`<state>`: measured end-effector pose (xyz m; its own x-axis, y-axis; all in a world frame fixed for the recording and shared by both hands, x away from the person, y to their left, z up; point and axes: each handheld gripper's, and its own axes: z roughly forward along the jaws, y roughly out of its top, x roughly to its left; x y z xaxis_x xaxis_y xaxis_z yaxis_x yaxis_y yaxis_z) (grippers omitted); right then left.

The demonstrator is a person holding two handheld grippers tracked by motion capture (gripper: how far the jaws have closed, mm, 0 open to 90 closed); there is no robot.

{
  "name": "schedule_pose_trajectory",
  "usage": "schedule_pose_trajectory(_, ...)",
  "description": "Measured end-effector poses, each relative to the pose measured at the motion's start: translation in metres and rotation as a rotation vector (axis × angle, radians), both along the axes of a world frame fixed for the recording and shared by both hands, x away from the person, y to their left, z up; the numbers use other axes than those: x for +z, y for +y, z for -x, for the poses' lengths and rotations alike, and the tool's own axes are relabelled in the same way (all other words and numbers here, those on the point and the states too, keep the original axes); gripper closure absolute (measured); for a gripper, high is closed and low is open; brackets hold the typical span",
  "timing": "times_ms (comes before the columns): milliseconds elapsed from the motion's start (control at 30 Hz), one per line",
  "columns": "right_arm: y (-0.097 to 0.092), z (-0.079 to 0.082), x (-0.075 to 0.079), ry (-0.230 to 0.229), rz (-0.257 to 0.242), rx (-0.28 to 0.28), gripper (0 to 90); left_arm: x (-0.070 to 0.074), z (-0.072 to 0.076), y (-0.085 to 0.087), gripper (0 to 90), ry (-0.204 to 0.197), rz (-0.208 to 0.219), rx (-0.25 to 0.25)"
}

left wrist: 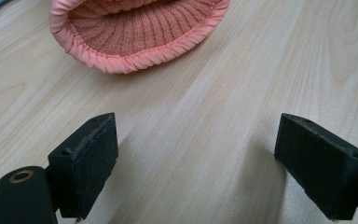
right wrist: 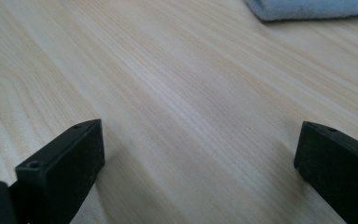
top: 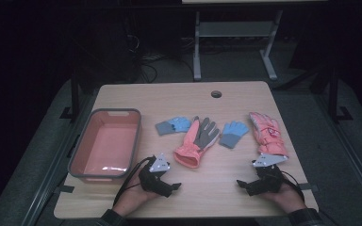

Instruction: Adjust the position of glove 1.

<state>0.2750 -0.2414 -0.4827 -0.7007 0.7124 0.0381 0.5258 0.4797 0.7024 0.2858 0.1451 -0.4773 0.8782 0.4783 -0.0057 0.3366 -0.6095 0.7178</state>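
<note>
Wooden table (top: 226, 188) seen from above, four gloves in a row mid-table, pink bin (top: 104, 142) at 9 o'clock. Left gripper (top: 172, 187) rests near the front edge at 7 o'clock, jaws apart, nothing between them; the left gripper view has bare wood between the pads and the ribbed cuff of the pink-grey glove (top: 195, 141) just ahead at 12. Right gripper (top: 242, 183) sits at 5 o'clock, jaws also apart and empty, over bare wood. Blue glove (top: 232, 133) lies at its 11 o'clock, apart from it; its edge shows at 1 o'clock in the right gripper view. Pink glove (top: 267, 133) is at 3 o'clock on the table, second blue glove (top: 173, 125) left of centre.
</note>
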Motion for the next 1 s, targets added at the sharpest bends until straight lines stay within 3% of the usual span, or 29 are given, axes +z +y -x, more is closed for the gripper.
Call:
schedule_pose_trajectory(167, 0.0, 0.0, 0.0, 0.0, 0.0, -0.001, 1.4, 0.0, 0.0, 0.0, 12.5, -0.001, 0.005, 0.001)
schedule_pose_trajectory(300, -0.002, 0.001, 0.001, -0.006, -0.013, -0.024, 7.4, 0.0, 0.0, 0.001, 12.6, -0.001, 0.01, -0.002)
schedule_pose_trajectory(367, -0.002, 0.001, 0.001, -0.009, -0.013, -0.021, 9.0, 0.0, 0.0, 0.001, 12.6, -0.003, 0.003, -0.007)
schedule_pose_trajectory(400, -0.003, 0.001, 0.003, -0.01, -0.014, -0.016, 15.8, 0.0, 0.0, 0.001, 12.6, -0.004, 0.004, -0.009)
schedule_pose_trajectory(467, -0.003, 0.001, 0.004, -0.011, -0.014, -0.014, 16.6, 0.0, 0.0, 0.002, 12.6, -0.004, 0.004, -0.01)
schedule_pose_trajectory(633, -0.005, 0.001, 0.013, -0.019, -0.029, -0.052, 36.2, 0.0, 0.001, 0.002, 12.6, 0.0, 0.009, -0.008)
schedule_pose_trajectory(867, 0.0, -0.006, 0.029, -0.054, -0.049, -0.085, 73.1, 0.0, 0.001, 0.003, 12.6, -0.002, 0.007, -0.012)
schedule_pose_trajectory(1000, 0.002, -0.012, 0.032, -0.04, -0.049, -0.098, 88.1, 0.0, 0.001, 0.003, 12.6, -0.005, 0.004, -0.014)
